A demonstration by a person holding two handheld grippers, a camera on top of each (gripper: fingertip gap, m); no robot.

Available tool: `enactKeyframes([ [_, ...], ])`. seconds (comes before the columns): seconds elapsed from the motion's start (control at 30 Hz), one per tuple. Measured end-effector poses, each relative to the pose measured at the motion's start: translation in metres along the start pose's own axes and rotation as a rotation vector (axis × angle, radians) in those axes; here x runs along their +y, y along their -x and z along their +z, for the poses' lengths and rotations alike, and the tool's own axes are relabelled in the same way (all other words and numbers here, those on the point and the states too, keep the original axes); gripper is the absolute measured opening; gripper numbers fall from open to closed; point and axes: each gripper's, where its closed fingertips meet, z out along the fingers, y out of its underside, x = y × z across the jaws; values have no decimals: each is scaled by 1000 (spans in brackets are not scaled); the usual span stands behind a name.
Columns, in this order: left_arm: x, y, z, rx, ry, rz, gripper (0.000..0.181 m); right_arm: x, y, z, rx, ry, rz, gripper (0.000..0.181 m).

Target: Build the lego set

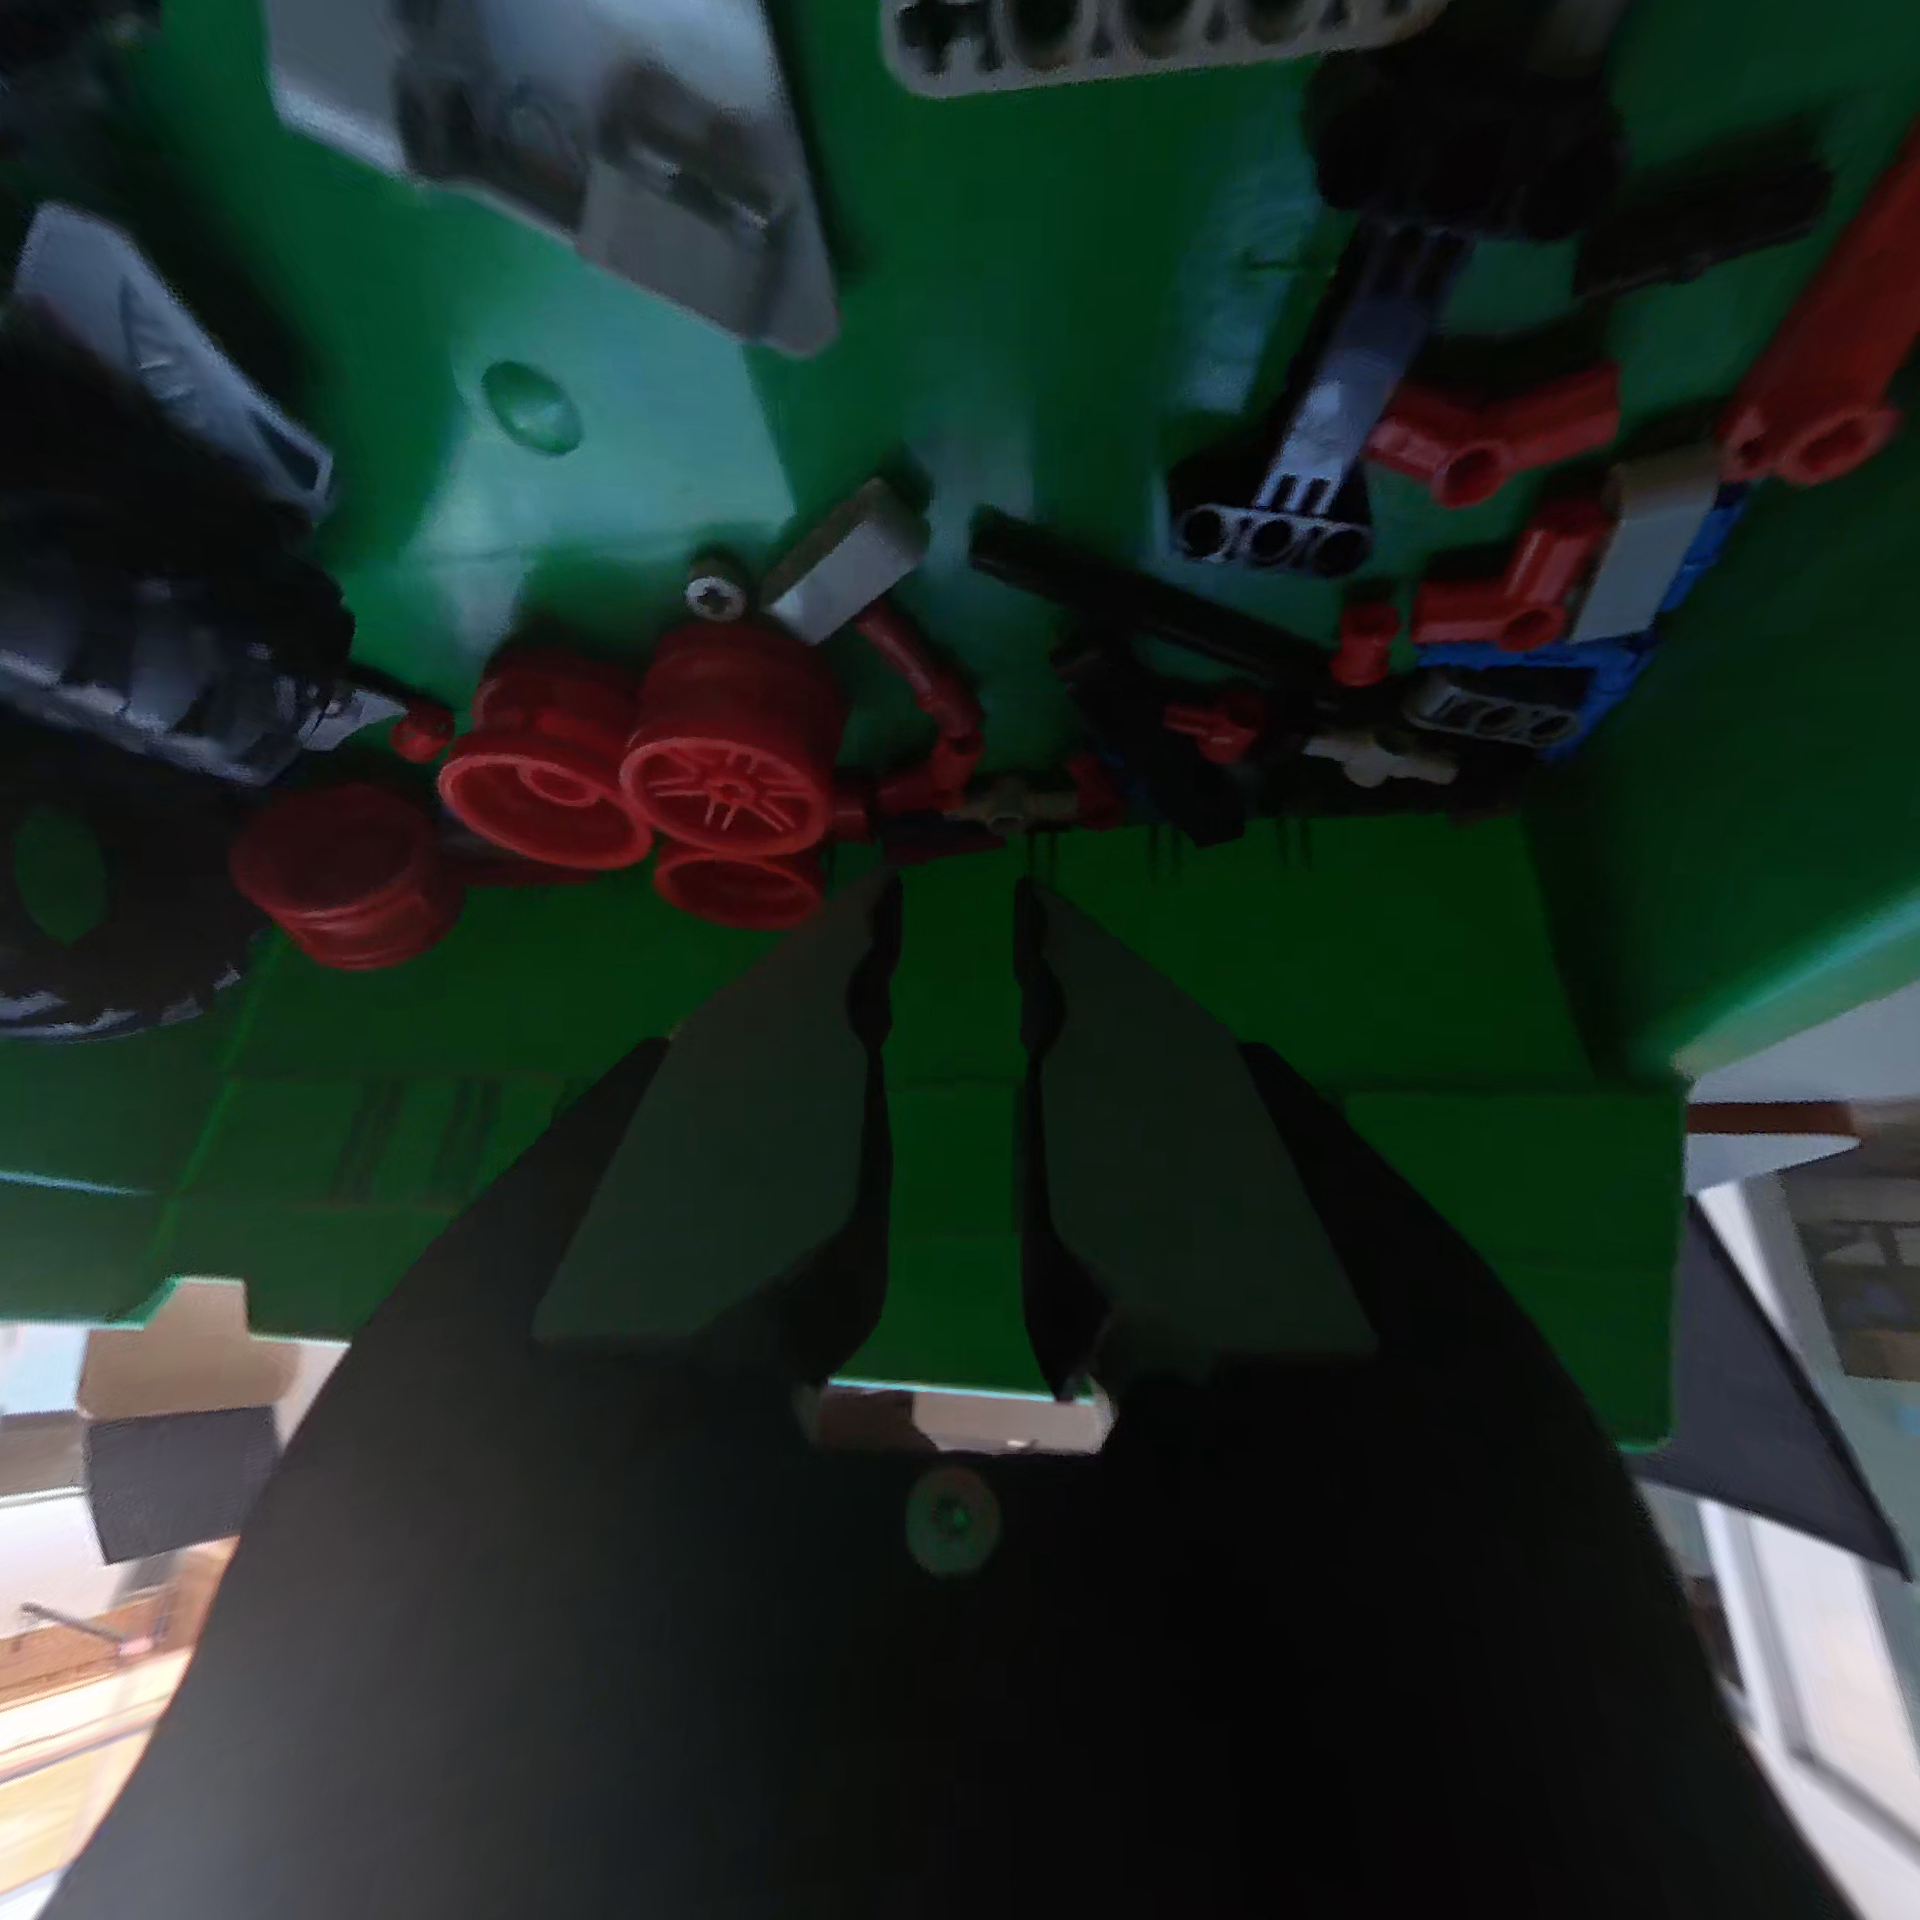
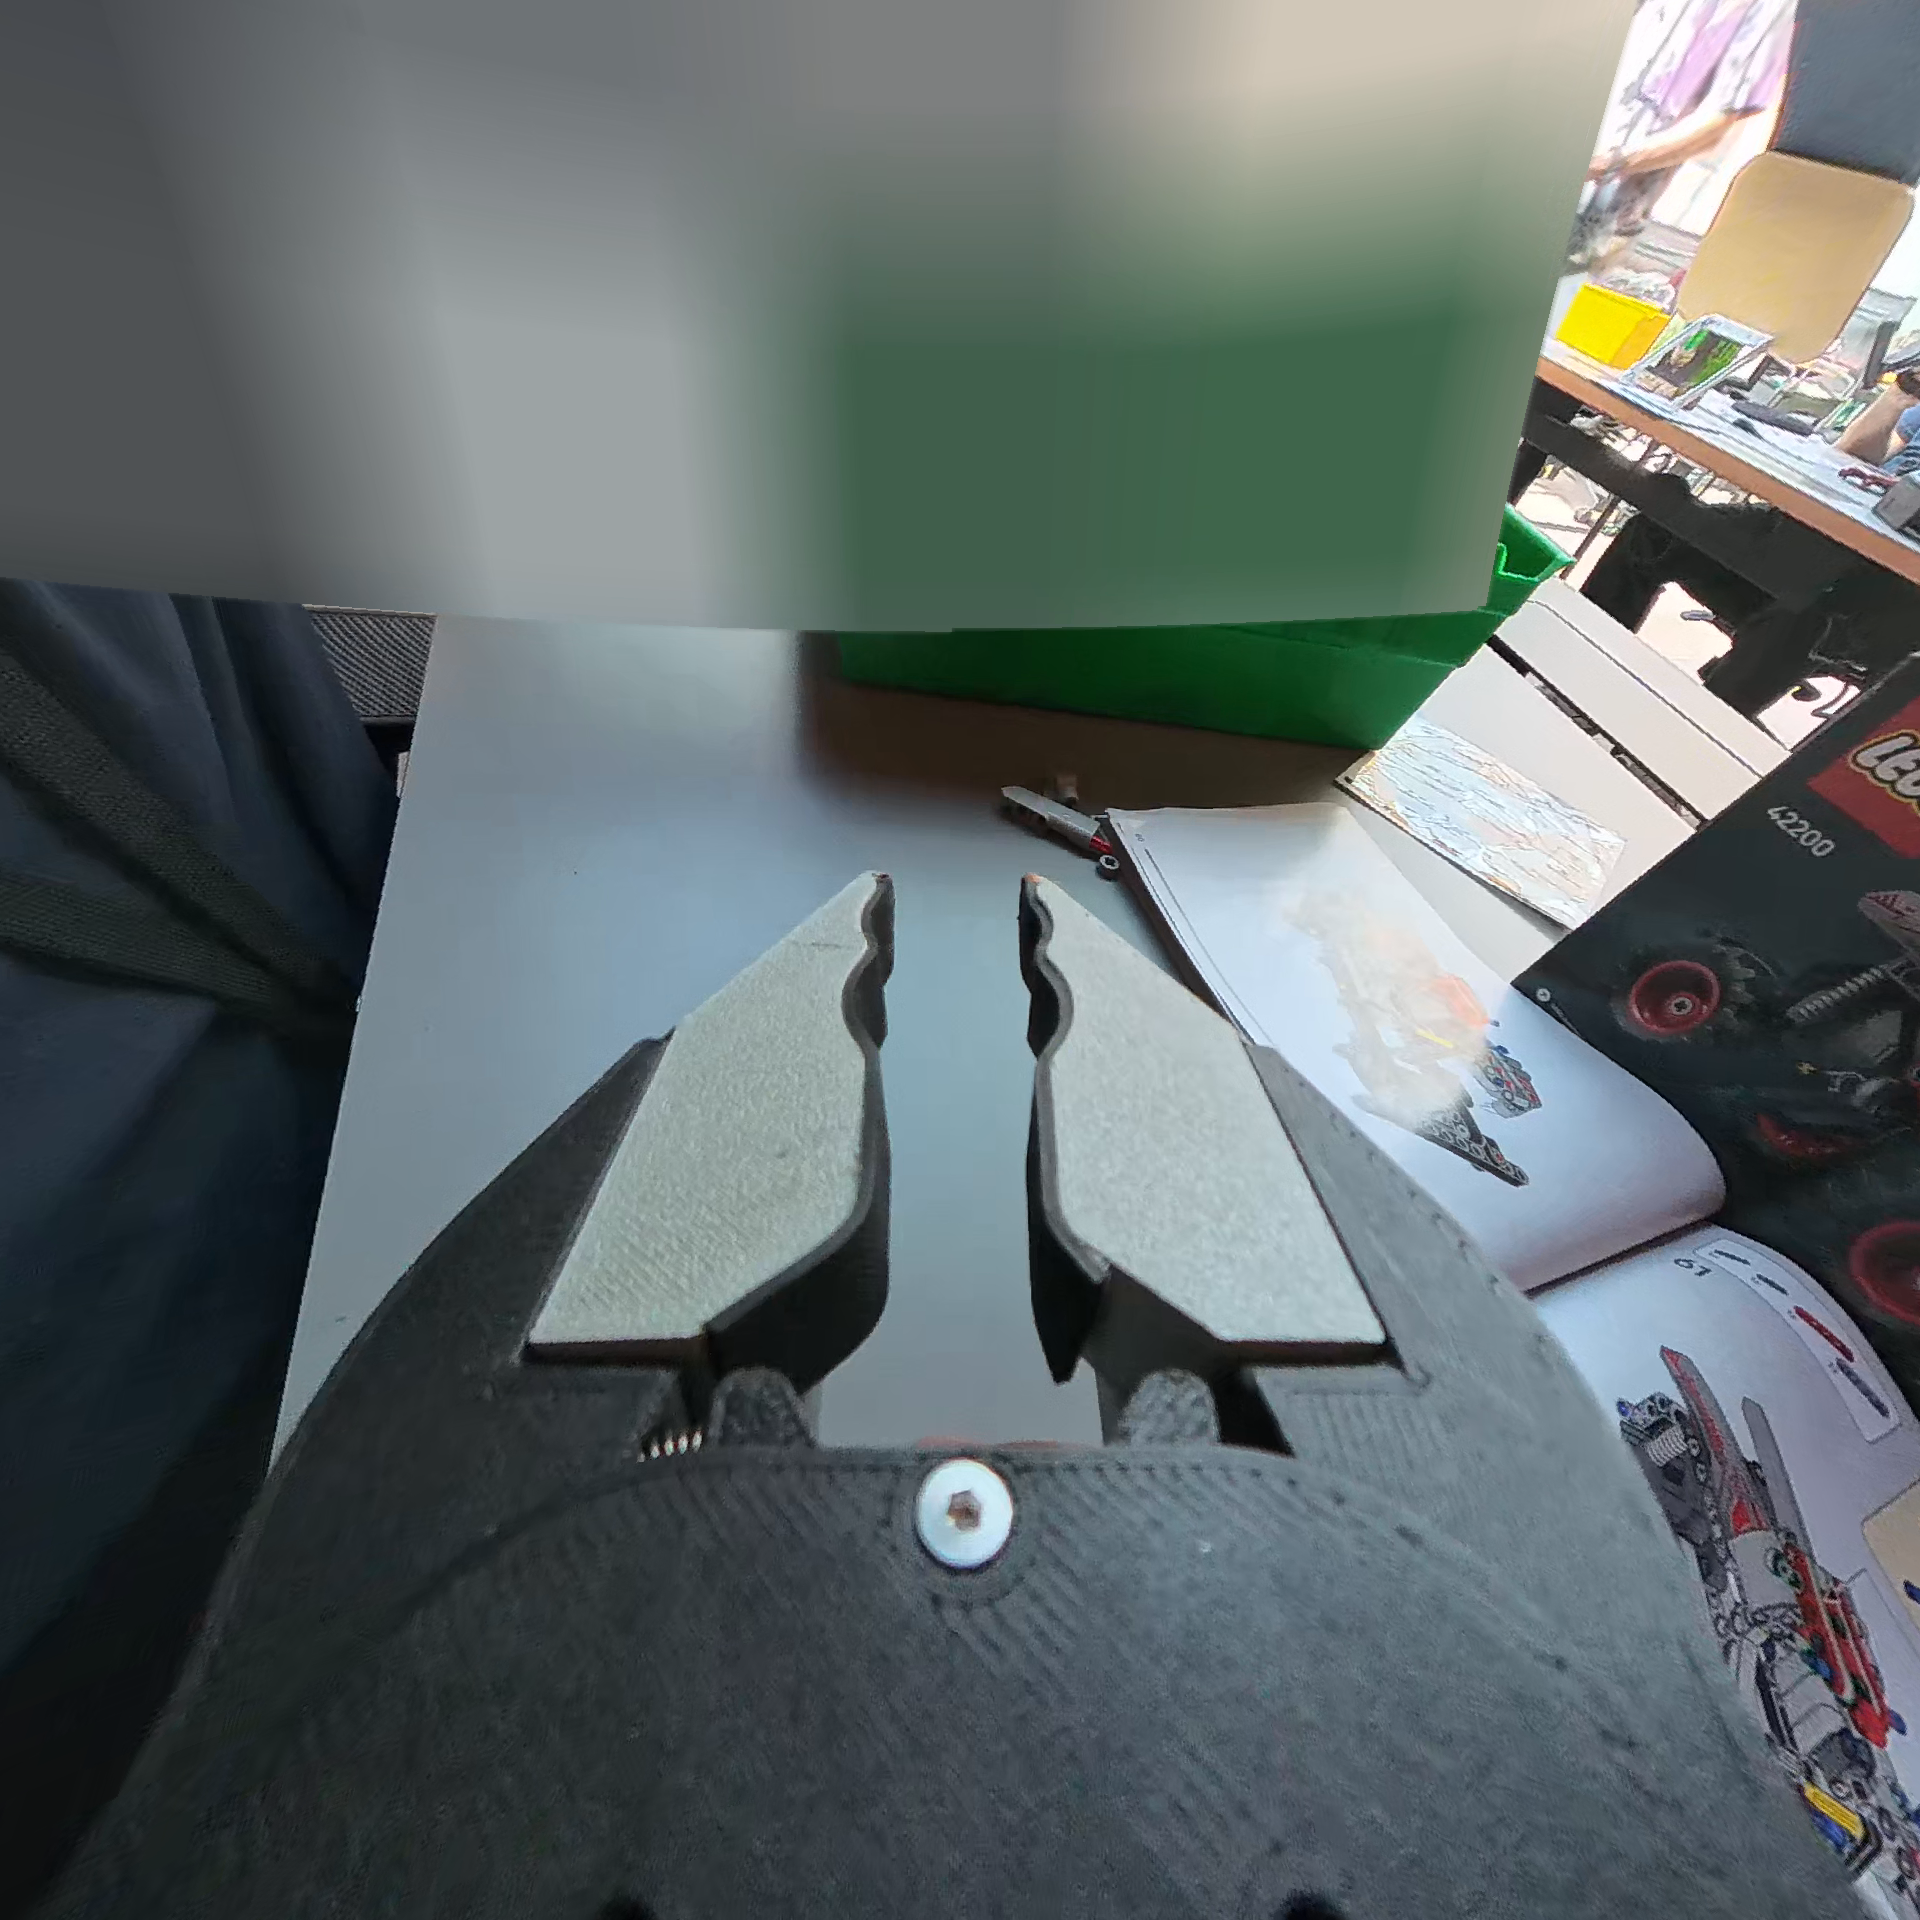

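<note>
The lego pieces lie loose in a green bin (image 1: 665,436), heaped against its near wall. A cluster of red wheel hubs (image 1: 717,774) sits left of centre, with one more red hub (image 1: 338,873) lying on its side further left beside a black tyre (image 1: 73,883). Red connectors (image 1: 1486,431), a black axle (image 1: 1122,597), a small grey brick (image 1: 847,561), blue frame parts (image 1: 1558,665) and large grey panels (image 1: 582,145) are scattered around them.

The left gripper (image 1: 956,883) hovers over the bin wall, jaws parted by a narrow gap, with nothing between them; its tips are just short of the small dark-red parts (image 1: 935,769) by the hubs.

The right gripper (image 2: 954,883) is over a grey table (image 2: 582,790), likewise slightly parted and empty. Ahead of it lies a small grey assembled piece (image 2: 1049,816), next to an open instruction booklet (image 2: 1340,987), with the set's black box (image 2: 1787,997) at the right and the green bin (image 2: 1195,675) beyond.
</note>
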Motion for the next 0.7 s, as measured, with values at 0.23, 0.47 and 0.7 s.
enactKeyframes([
  [0.23, 5, 10, 2, 21, 11, -129, 0, -2, 1, 0, -14, -11, 12, 21],
  [0.47, 2, 13, 7, 77, 84, -182, 0, -4, 2, -2, -10, -20, 7, 21],
  [0.7, -17, 4, -4, 157, -25, -238, 0, -6, 4, -4, -5, -24, -18, 20],
])
